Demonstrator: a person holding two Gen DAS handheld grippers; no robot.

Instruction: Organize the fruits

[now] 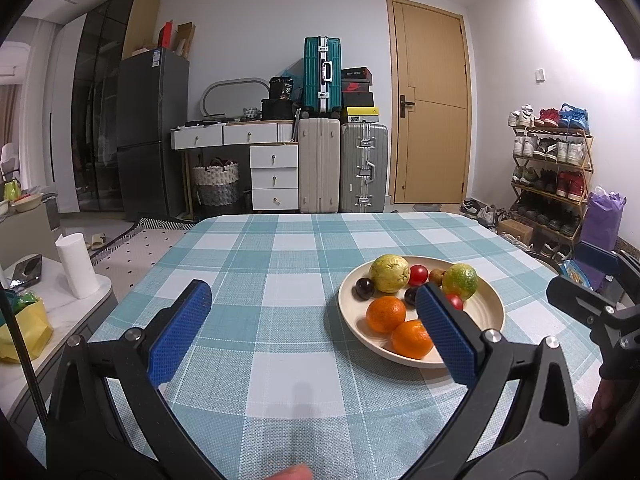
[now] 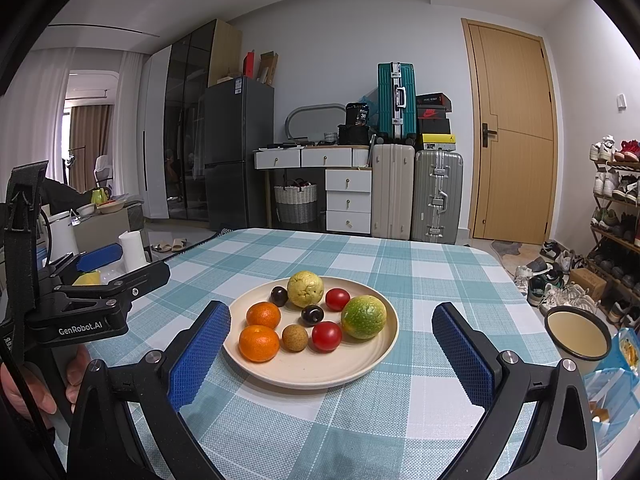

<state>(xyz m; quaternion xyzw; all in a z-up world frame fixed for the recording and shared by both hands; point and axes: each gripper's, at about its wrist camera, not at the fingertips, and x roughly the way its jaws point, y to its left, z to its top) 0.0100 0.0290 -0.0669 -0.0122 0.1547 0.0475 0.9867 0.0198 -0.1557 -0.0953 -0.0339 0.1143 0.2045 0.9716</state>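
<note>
A cream plate sits on the checked tablecloth and holds the fruit. On it lie two oranges, a yellow guava, a green-orange citrus, two red tomatoes, two dark plums and a small brown fruit. My right gripper is open just in front of the plate, its blue pads either side. My left gripper is open over bare cloth left of the plate, holding nothing.
The table has a teal and white checked cloth. A cream bowl and a blue snack bag sit at the table's right edge. A paper roll and a yellow bag stand on a side surface to the left.
</note>
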